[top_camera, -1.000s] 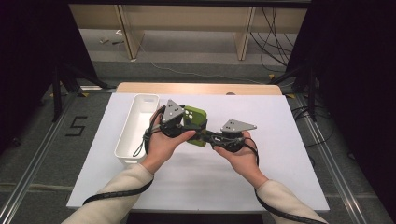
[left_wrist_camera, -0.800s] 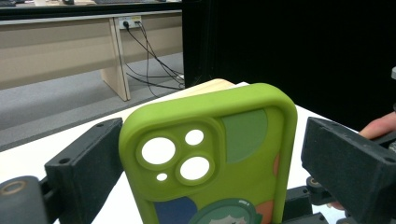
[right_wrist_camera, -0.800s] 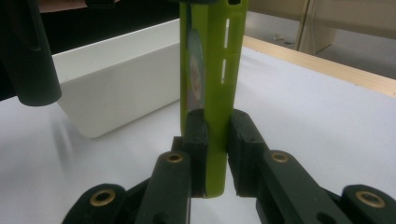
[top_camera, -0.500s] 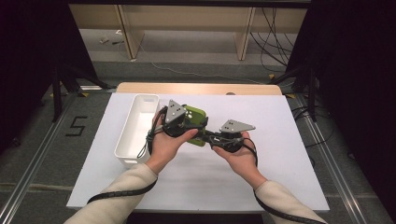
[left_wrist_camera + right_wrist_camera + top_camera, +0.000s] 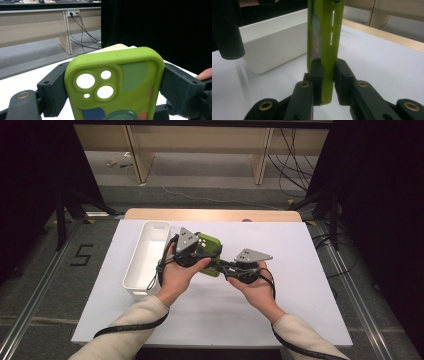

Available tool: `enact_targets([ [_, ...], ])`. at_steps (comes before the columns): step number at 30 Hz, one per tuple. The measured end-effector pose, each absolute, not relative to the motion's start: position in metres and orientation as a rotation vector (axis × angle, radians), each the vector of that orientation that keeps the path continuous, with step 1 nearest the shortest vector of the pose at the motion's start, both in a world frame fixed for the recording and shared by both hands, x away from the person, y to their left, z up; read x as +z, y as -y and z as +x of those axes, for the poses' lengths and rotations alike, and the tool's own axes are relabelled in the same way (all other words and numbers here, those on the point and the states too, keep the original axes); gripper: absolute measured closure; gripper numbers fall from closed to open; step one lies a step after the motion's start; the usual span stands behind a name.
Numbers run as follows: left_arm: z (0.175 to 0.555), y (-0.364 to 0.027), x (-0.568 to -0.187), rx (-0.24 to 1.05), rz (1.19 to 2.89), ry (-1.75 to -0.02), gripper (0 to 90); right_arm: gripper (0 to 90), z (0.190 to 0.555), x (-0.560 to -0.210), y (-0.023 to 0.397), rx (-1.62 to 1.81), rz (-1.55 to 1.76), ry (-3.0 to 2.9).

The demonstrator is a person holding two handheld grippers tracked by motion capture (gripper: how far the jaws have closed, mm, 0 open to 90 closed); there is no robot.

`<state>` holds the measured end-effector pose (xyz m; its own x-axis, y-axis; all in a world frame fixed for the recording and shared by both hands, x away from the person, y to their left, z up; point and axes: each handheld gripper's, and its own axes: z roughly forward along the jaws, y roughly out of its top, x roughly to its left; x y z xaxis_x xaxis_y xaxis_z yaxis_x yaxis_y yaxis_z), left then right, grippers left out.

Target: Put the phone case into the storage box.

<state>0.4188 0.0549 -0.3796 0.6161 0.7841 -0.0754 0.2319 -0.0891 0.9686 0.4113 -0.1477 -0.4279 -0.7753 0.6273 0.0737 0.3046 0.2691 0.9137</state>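
High view: green phone case (image 5: 210,245) held over the table's (image 5: 310,270) middle, beside the white bin (image 5: 145,257). Left gripper view: my left gripper's (image 5: 115,85) jaws have just been closing across its width. Right gripper view: right gripper (image 5: 327,75) pinches its edge; handover looks underway.

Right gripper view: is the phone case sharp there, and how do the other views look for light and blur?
Right gripper view: phone case fairly sharp near the pads, white bin soft behind. Left gripper view: case evenly lit, no glare; the desk behind is slightly soft. High view: table bright, surroundings dark, case small.
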Motion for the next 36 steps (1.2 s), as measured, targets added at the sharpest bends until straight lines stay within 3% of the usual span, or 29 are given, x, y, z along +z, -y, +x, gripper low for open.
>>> enact_targets([
  [4,0.4192,-0.0554,-0.3798,0.559,1.629,-0.850,15.8,76.0,0.4115,-0.4278,0.1484,1.508,0.868,-2.230],
  [14,0.4189,-0.0560,-0.3785,0.558,1.631,-0.832,16.1,55.8,0.4135,-0.4269,0.1509,1.512,0.905,-2.220],
  [25,0.4194,-0.0570,-0.3773,0.563,1.631,-0.825,16.2,39.8,0.4140,-0.4282,0.1503,1.528,0.923,-2.226],
  [33,0.4196,-0.0585,-0.3756,0.567,1.628,-0.824,16.2,18.9,0.4138,-0.4303,0.1509,1.521,0.893,-2.242],
  [36,0.4196,-0.0591,-0.3752,0.568,1.627,-0.826,16.2,15.9,0.4130,-0.4304,0.1527,1.531,0.877,-2.249],
])
